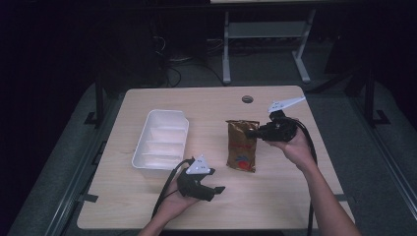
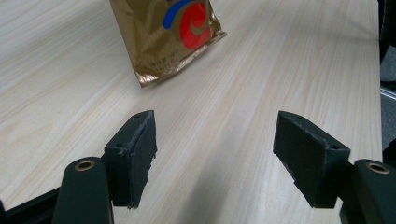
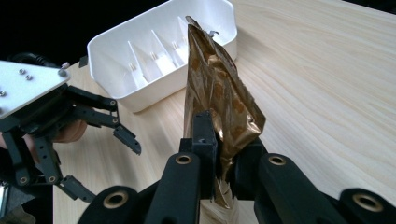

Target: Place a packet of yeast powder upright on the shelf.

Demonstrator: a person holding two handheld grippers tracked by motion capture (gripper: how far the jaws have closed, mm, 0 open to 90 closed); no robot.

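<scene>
A gold foil snack bag [image 1: 242, 145] with a red and blue logo lies in the middle of the wooden table [image 1: 280, 196]. My right gripper [image 1: 252, 132] is shut on the bag's far right edge; in the right gripper view its jaws [image 3: 224, 149] pinch the crinkled foil [image 3: 215, 88], which rises between them. My left gripper [image 1: 216, 192] hovers near the table's front, just left of the bag's near end, open and holding nothing. Seen from the left gripper view, its pads [image 2: 135, 154] stand wide apart, with the bag's lower corner [image 2: 163, 32] ahead of them.
A white divided tray [image 1: 140, 142] sits left of the bag, its wall [image 3: 154, 91] close behind the bag in the right gripper view. The left gripper [image 3: 109, 171] shows open there too. A round cable hole [image 1: 247, 99] marks the table's far edge.
</scene>
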